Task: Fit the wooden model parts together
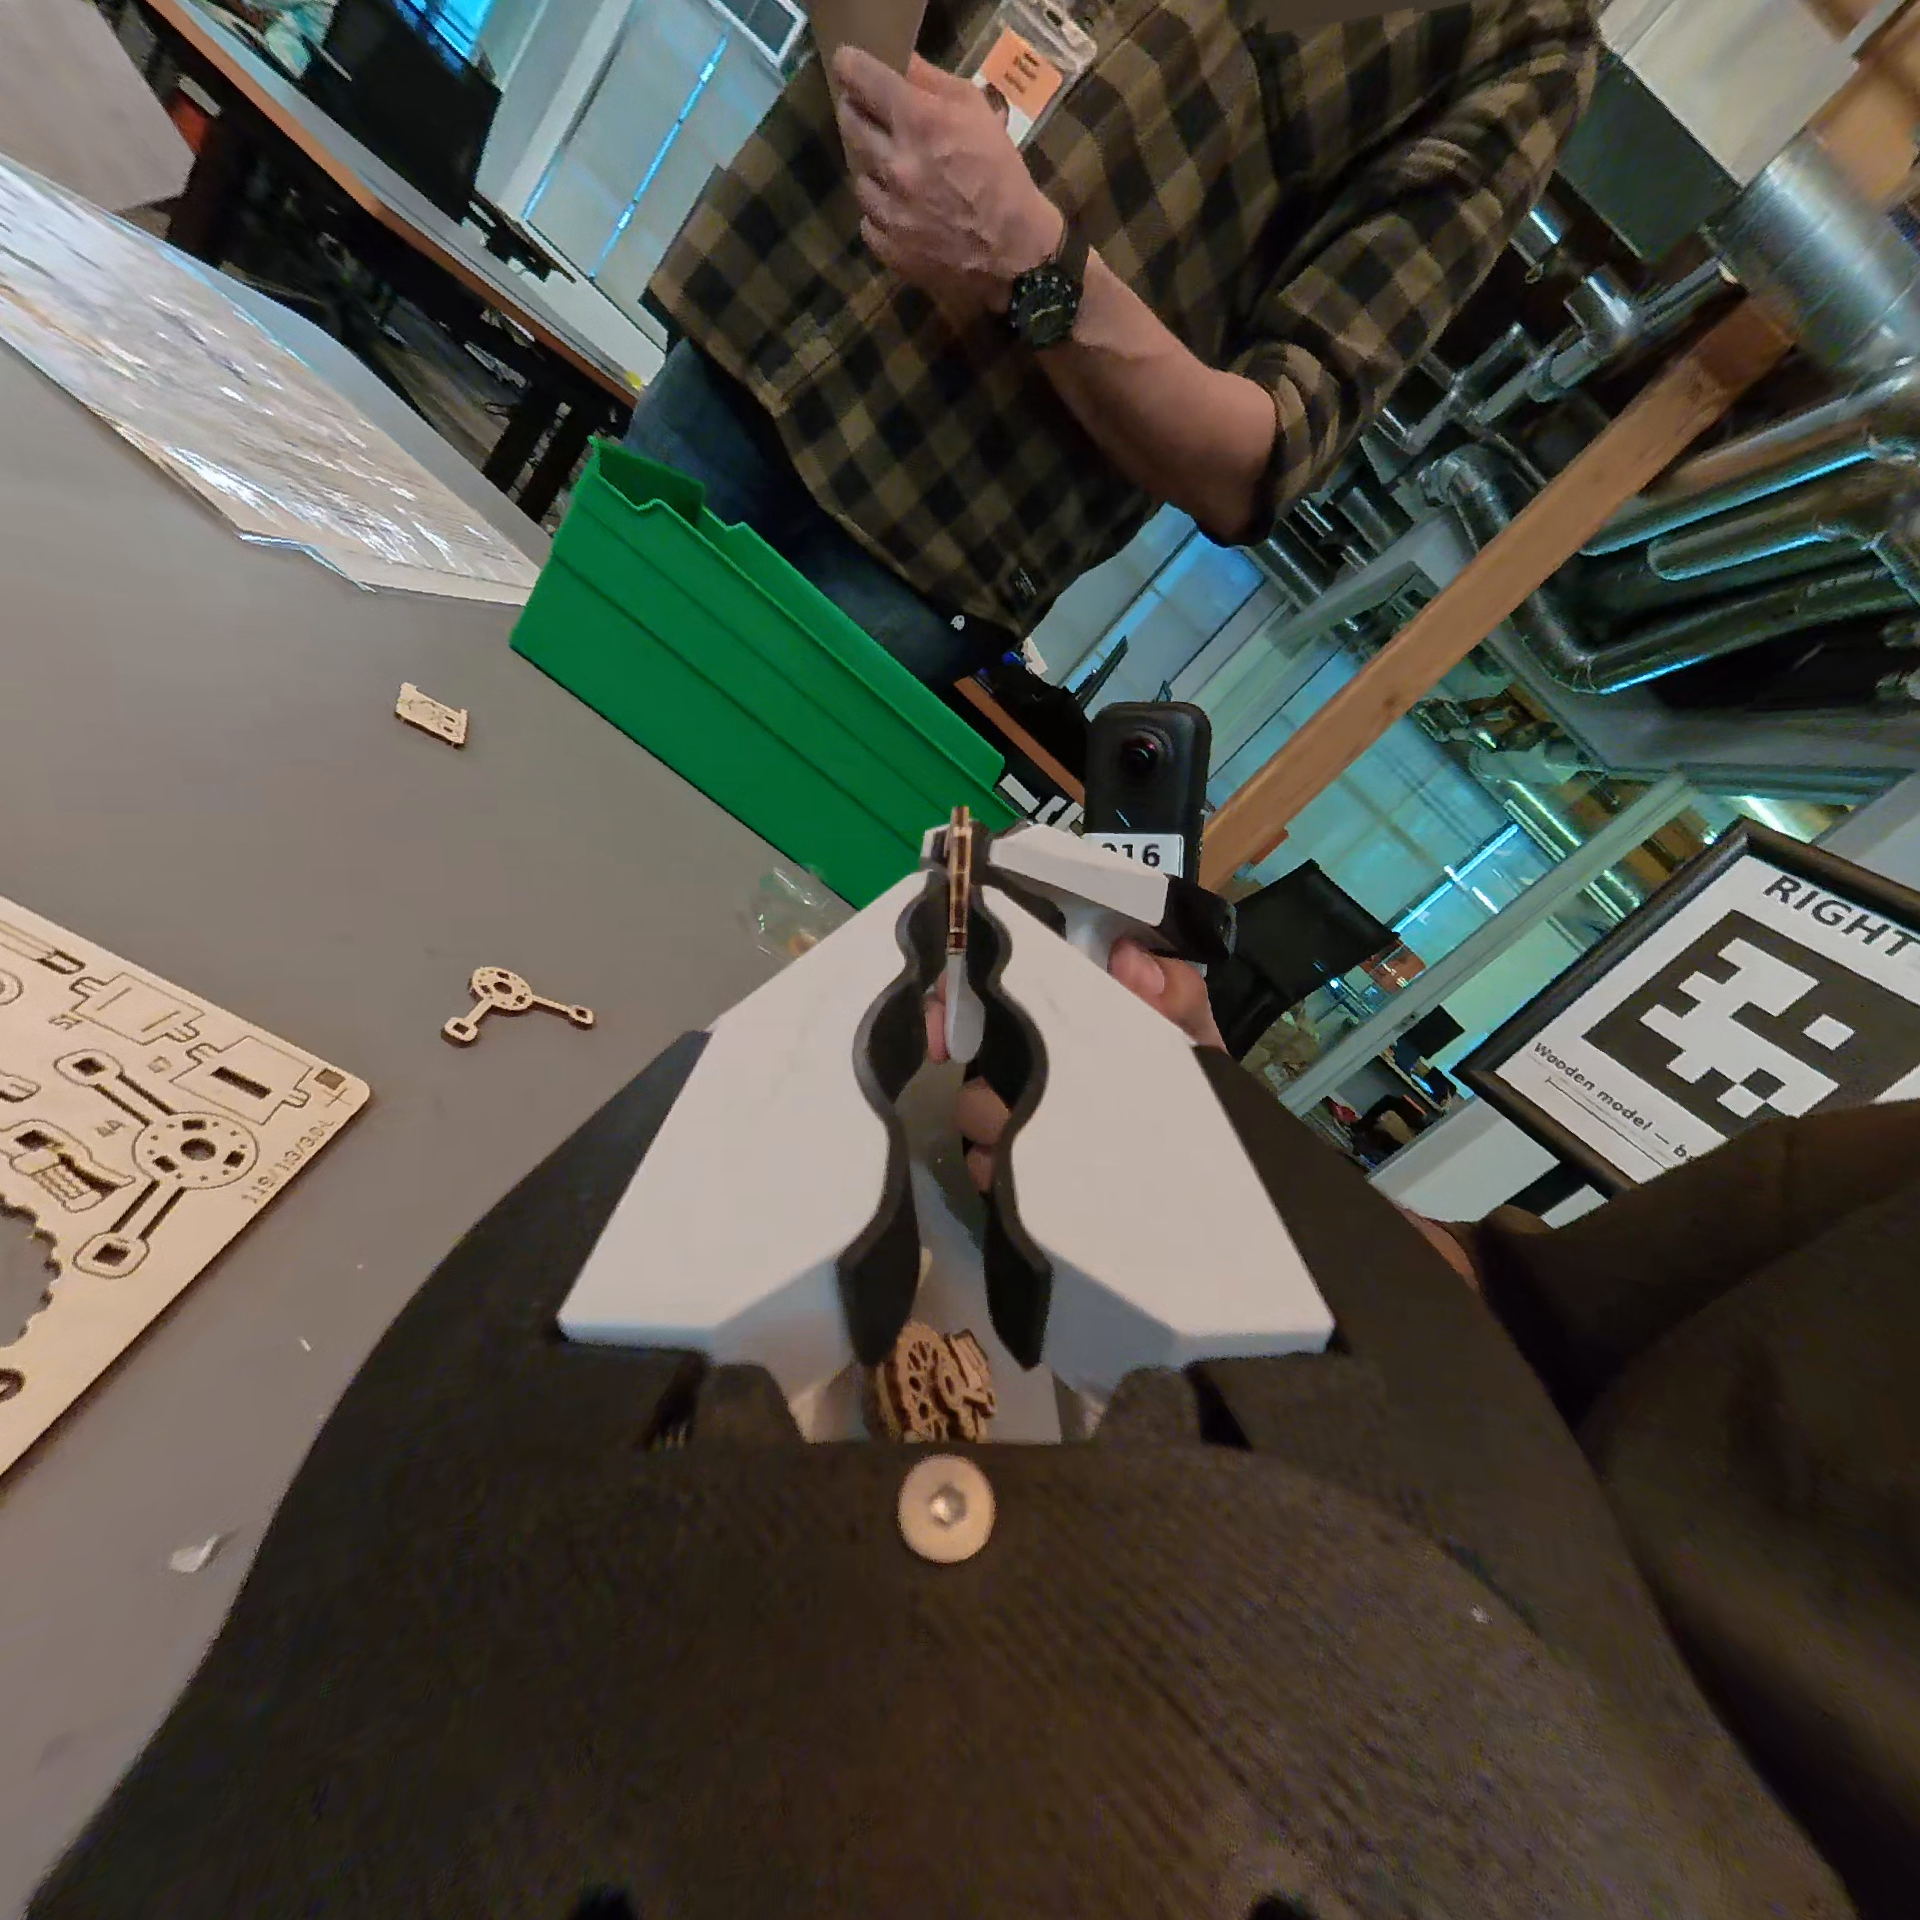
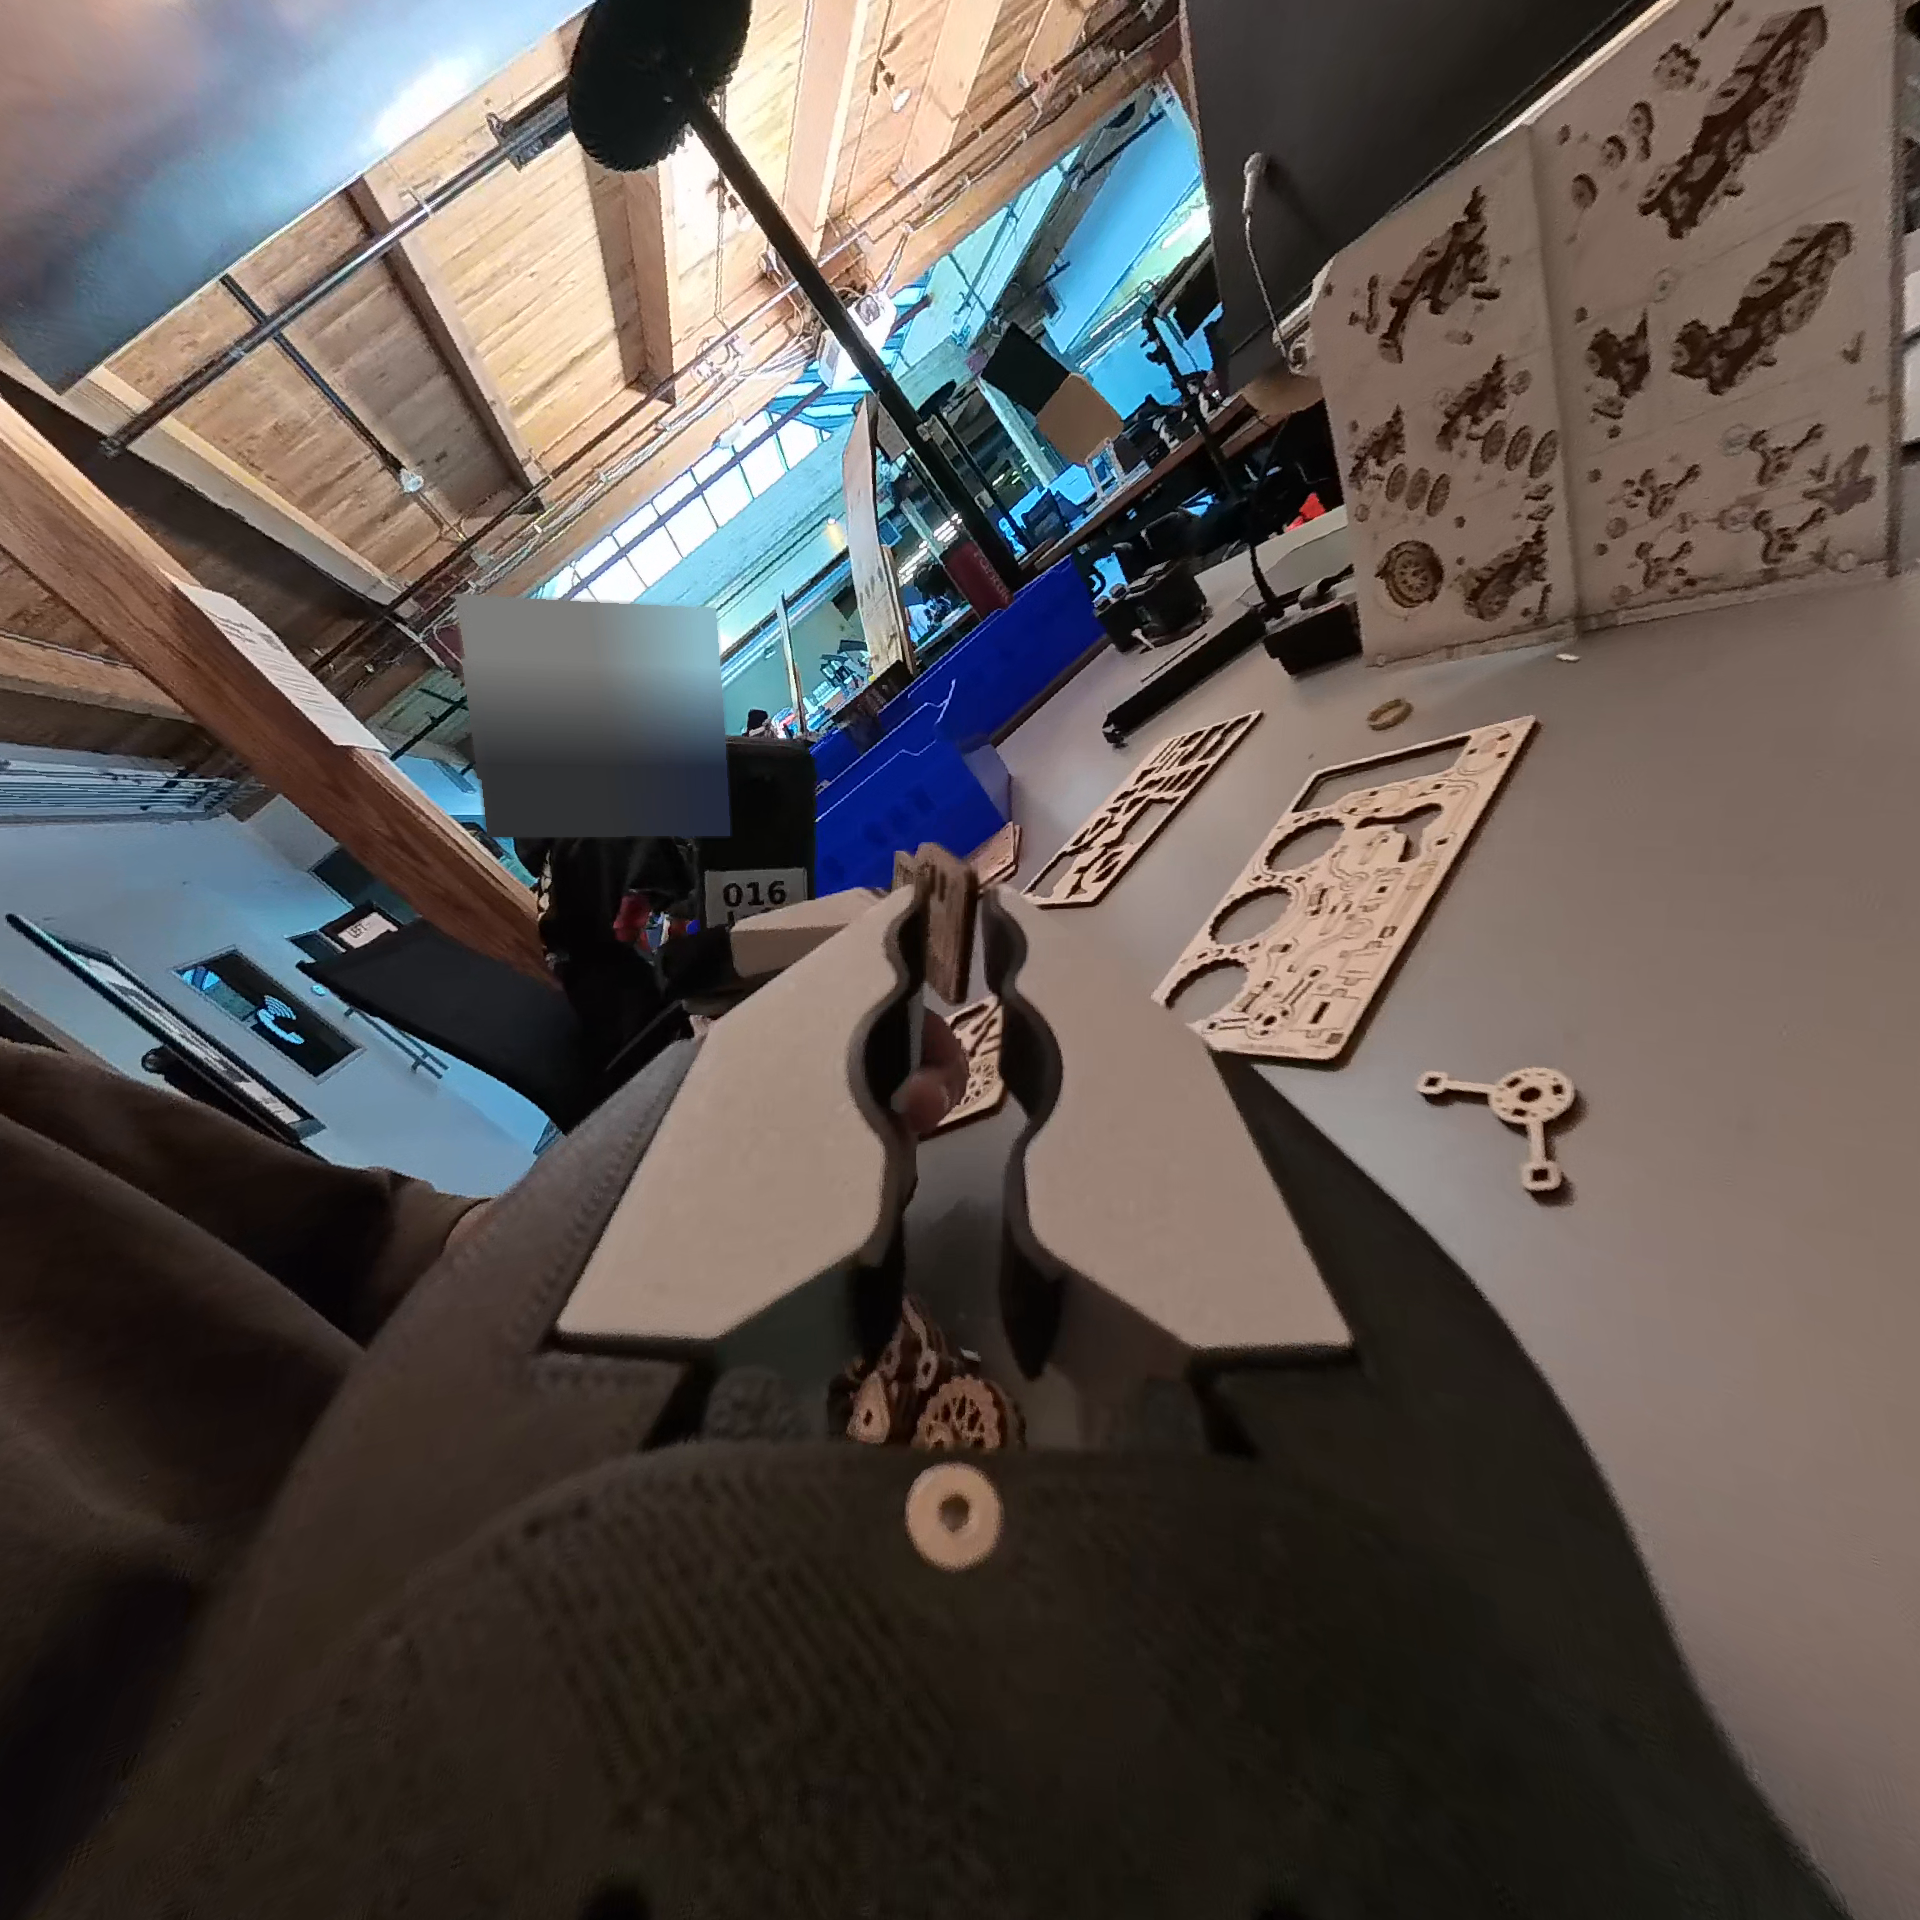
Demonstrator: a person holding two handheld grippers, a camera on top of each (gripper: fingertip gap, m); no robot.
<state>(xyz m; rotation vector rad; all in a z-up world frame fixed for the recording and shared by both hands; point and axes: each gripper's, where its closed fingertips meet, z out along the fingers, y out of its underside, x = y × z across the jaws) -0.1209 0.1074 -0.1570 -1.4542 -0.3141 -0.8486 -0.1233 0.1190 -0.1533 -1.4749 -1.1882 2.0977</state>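
The left gripper [image 1: 958,883] is clamped on a thin wooden piece [image 1: 960,878] seen edge-on — its shape is hidden. The right gripper [image 2: 948,925] pinches a small slotted wooden part [image 2: 948,935] above the table [image 2: 1662,935]; both parts meet near the tips, their join obscured.

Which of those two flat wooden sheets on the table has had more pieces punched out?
The farther sheet, beside the blue bin: mostly bare framework. The nearer sheet has only round holes and keeps most pieces.

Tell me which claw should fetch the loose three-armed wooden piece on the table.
Probably neither yet: left claw and right claw each pinch a small wooden part. The three-armed piece lies on the table, nearer the right claw.
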